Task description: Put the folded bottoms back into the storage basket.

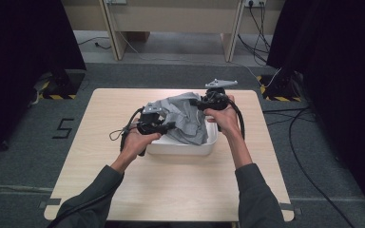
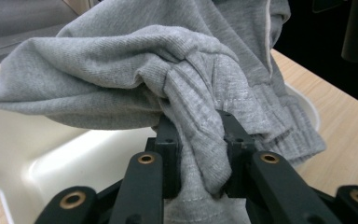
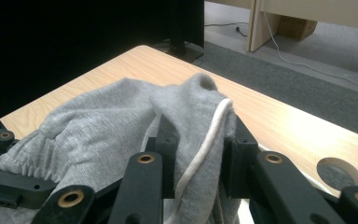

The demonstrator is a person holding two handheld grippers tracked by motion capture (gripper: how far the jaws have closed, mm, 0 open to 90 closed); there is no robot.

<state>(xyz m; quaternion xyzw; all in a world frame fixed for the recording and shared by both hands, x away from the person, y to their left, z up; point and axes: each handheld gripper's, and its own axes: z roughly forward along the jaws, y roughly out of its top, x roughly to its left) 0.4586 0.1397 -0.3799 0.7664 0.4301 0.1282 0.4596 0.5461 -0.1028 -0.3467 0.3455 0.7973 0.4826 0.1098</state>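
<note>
A grey knitted garment [image 1: 183,116] hangs bunched over a white plastic tub [image 1: 209,145] in the middle of the table. My left gripper [image 1: 164,127] is shut on a ribbed fold of the grey garment [image 2: 196,140] at the tub's left side. My right gripper [image 1: 204,102] is shut on another bunch of the grey garment [image 3: 200,135] with a white cord running through it, at the tub's far right. The cloth sags between the two grips into the white tub [image 2: 51,158].
The light wooden table [image 1: 171,190] has bare room in front of the tub. A round hole in the table [image 3: 338,172] lies near the right gripper. Cables [image 1: 309,152] trail on the floor at the right, and black curtains flank both sides.
</note>
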